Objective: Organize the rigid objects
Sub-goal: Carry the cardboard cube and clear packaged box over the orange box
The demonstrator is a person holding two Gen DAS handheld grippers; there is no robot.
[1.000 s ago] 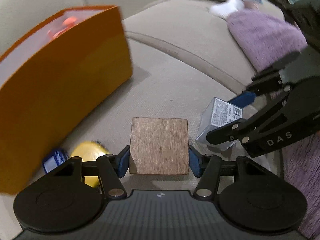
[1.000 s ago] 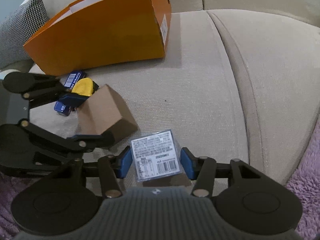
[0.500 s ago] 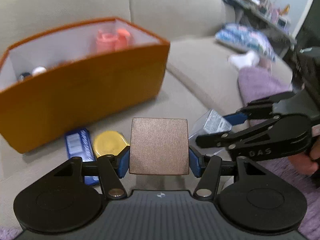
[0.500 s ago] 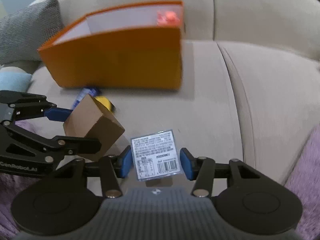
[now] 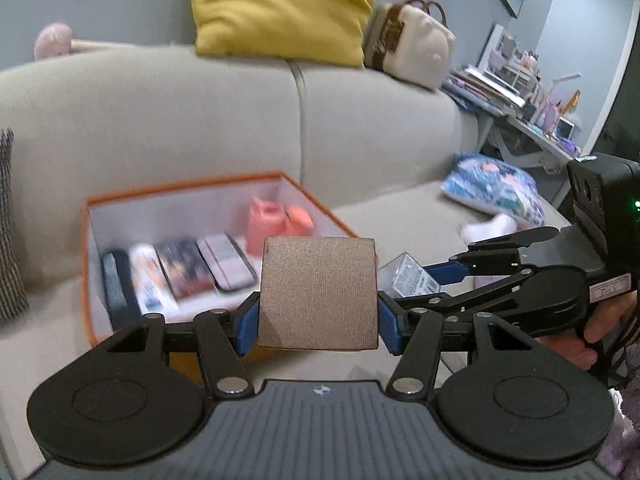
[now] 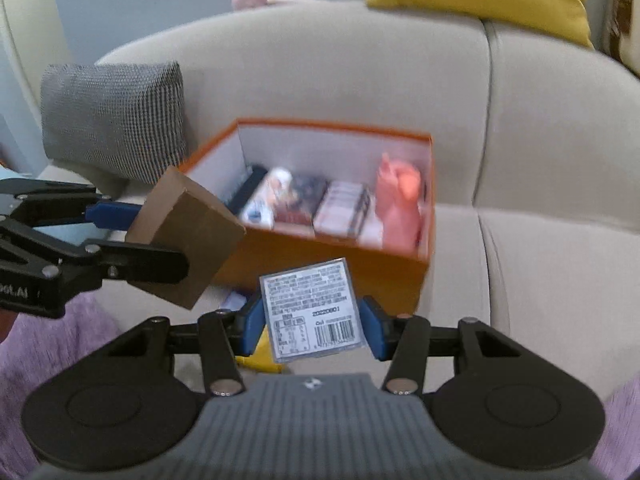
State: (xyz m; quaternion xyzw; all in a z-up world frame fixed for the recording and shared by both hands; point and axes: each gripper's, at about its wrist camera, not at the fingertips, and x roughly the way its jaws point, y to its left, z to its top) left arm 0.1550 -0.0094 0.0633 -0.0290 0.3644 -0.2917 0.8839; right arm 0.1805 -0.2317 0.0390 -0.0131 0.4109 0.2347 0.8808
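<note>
My left gripper (image 5: 318, 316) is shut on a brown cardboard box (image 5: 318, 292) and holds it in the air in front of the orange storage box (image 5: 120, 200). It also shows in the right wrist view (image 6: 184, 236). My right gripper (image 6: 312, 320) is shut on a clear plastic box with a barcode label (image 6: 312, 312), held above the sofa seat in front of the orange box (image 6: 360, 276). The clear box also shows in the left wrist view (image 5: 408, 276). The orange box holds several flat packs (image 6: 340, 212) and a pink container (image 6: 400, 204).
The orange box sits on a beige sofa (image 5: 360, 120). A yellow object (image 6: 260, 362) and a blue pack (image 6: 234, 300) lie on the seat under my right gripper. A checked cushion (image 6: 116, 116) is at the left, a yellow cushion (image 5: 284, 4) on the backrest, purple fabric (image 6: 48, 344) near the front.
Both grippers have risen with their boxes and tilted up. The inside of the orange box has come into view from above.
</note>
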